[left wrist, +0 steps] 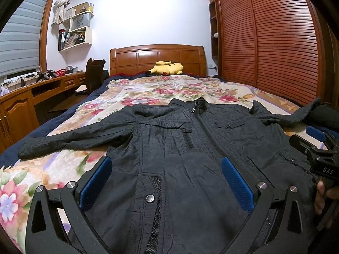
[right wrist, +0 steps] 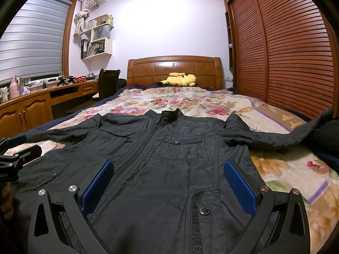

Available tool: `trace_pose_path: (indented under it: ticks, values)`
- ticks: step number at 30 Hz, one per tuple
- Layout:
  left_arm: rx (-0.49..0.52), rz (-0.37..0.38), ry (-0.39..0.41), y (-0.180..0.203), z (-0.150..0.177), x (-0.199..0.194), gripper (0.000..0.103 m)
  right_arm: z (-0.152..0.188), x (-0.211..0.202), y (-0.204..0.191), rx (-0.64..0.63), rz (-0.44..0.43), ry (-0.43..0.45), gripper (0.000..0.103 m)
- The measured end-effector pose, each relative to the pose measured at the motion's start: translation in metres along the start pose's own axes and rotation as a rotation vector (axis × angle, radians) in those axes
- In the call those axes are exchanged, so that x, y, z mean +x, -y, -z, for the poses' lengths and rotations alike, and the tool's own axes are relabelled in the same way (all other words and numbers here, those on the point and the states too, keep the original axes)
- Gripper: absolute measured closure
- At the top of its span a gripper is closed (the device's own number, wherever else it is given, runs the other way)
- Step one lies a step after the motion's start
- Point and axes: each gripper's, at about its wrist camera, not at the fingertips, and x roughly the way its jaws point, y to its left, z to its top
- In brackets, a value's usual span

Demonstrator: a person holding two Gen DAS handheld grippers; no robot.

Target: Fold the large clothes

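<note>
A black, crinkled zip-front jacket [left wrist: 180,148] lies face up and spread flat on the floral bedspread [left wrist: 148,91], collar toward the far wooden headboard [left wrist: 157,58], sleeves stretched out to both sides. The left claw [left wrist: 167,182] hangs over the jacket's hem, its blue-padded fingers [left wrist: 95,184] spread wide with nothing between them; the snap button sits between and just ahead of them. The right claw [right wrist: 169,186] hangs likewise over the hem on the other side of the zip, fully spread and holding nothing. Each claw appears at the edge of the other's view. Far ahead of both, a yellow plush toy [right wrist: 180,80] rests against the headboard.
</note>
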Motion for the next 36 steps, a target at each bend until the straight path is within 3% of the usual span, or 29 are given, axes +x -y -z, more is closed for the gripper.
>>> trace_pose_path:
  ticks: [36]
  values:
    - [-0.001,-0.003,-0.01,-0.0041,-0.0015,0.0,0.0,-0.0003,0.0012,0.0005,0.0,-0.005,-0.012,0.0]
